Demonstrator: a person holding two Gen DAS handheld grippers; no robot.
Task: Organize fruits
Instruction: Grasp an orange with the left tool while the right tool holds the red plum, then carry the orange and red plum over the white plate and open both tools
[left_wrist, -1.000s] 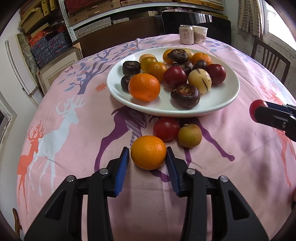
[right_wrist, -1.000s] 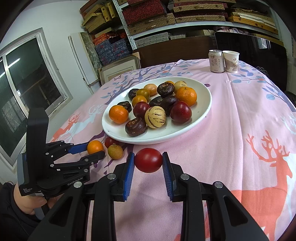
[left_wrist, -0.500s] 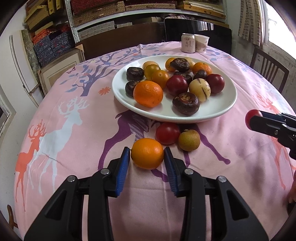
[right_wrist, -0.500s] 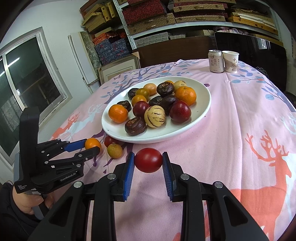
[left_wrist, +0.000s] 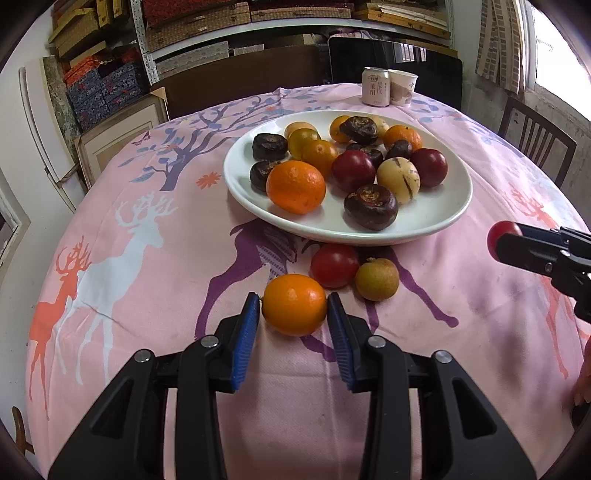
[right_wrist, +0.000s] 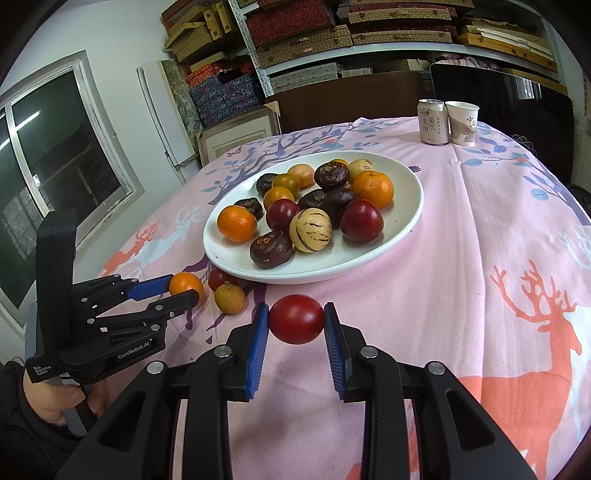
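My left gripper (left_wrist: 293, 317) is shut on a small orange (left_wrist: 294, 304), held just above the pink cloth in front of the white plate (left_wrist: 436, 218). It also shows in the right wrist view (right_wrist: 184, 290). My right gripper (right_wrist: 295, 325) is shut on a red tomato-like fruit (right_wrist: 296, 318), held above the cloth near the plate's front edge. The plate holds several oranges, dark round fruits, red plums and a striped pale fruit. A red fruit (left_wrist: 334, 264) and a brownish fruit (left_wrist: 376, 278) lie on the cloth by the plate.
A drink can (right_wrist: 433, 121) and a paper cup (right_wrist: 462, 123) stand at the table's far side. Chairs and shelves with boxes surround the round table. A wooden chair (left_wrist: 535, 144) stands at the right.
The left gripper has closed on the orange and drawn back a little from the plate, lifting slightly. The right gripper has held still with its red fruit.
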